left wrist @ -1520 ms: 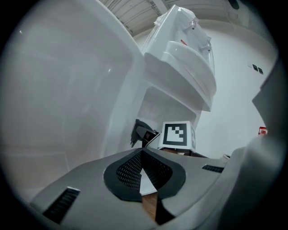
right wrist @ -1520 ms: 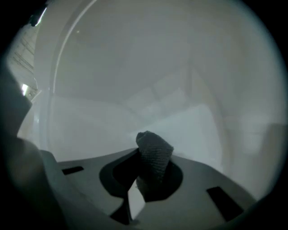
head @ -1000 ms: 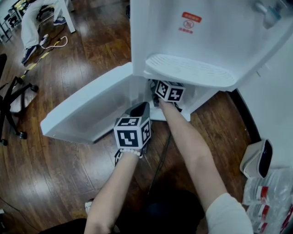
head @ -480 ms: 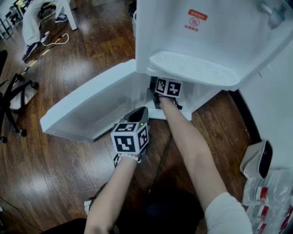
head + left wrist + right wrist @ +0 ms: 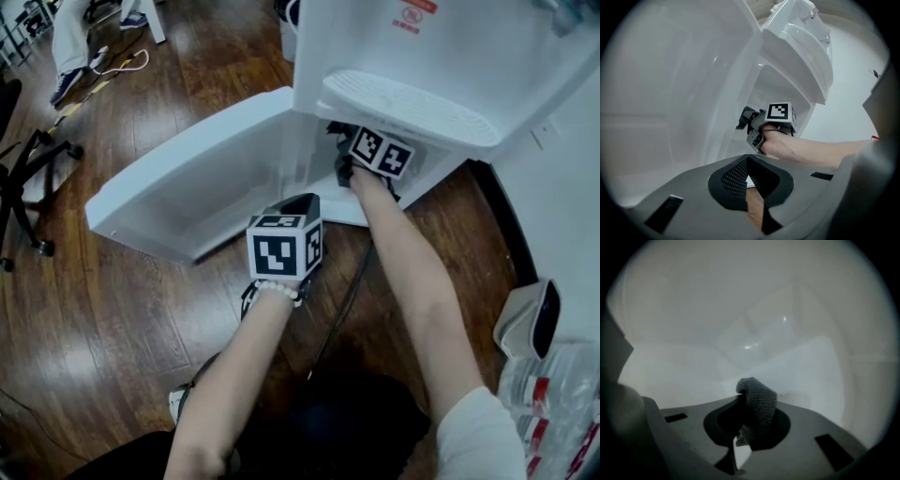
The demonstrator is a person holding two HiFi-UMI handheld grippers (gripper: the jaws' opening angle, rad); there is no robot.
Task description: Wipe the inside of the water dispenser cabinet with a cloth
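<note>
- The right gripper (image 5: 740, 430) reaches into the cabinet (image 5: 754, 343) of the water dispenser (image 5: 450, 56), beneath the drip tray (image 5: 408, 108). Its jaws are clamped tight on a grey cloth (image 5: 758, 401).
- The cloth bunches up above the jaws, facing the cabinet's white back corner; whether it touches a wall cannot be told.
- The left gripper (image 5: 749, 165) waits outside, near the lower edge of the open door (image 5: 187, 183), its jaws closed together on nothing.
</note>
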